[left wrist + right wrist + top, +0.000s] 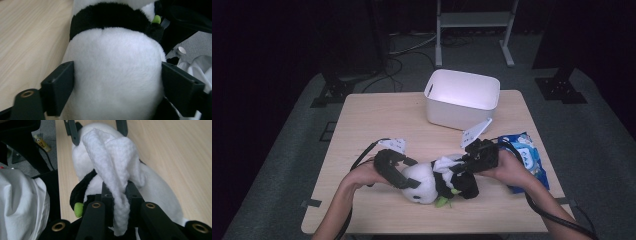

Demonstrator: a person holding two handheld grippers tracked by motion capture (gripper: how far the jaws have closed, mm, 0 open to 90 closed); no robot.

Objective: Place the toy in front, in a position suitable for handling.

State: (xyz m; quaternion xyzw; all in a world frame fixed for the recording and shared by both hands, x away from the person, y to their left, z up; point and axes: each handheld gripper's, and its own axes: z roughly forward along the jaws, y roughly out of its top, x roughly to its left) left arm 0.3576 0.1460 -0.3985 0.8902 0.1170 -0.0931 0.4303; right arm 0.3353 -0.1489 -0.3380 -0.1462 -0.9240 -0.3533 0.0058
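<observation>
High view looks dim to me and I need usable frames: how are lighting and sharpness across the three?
High view: lit table, dark surroundings, panda toy soft. Left gripper view: bright, the toy's fur blurred close up. Right gripper view: white cloth crisp, evenly lit.

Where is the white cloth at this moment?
In the right gripper view, the white cloth lies draped over the panda toy, its end pinched in the right hand-held gripper.

Inventory on the surface (pixel 362 120): one plush panda (pixel 432 180), one white cloth (pixel 112 162), one white bin (pixel 462 100), one blue packet (pixel 527 155), and two grippers, left (pixel 399 175) and right (pixel 467 162).
</observation>
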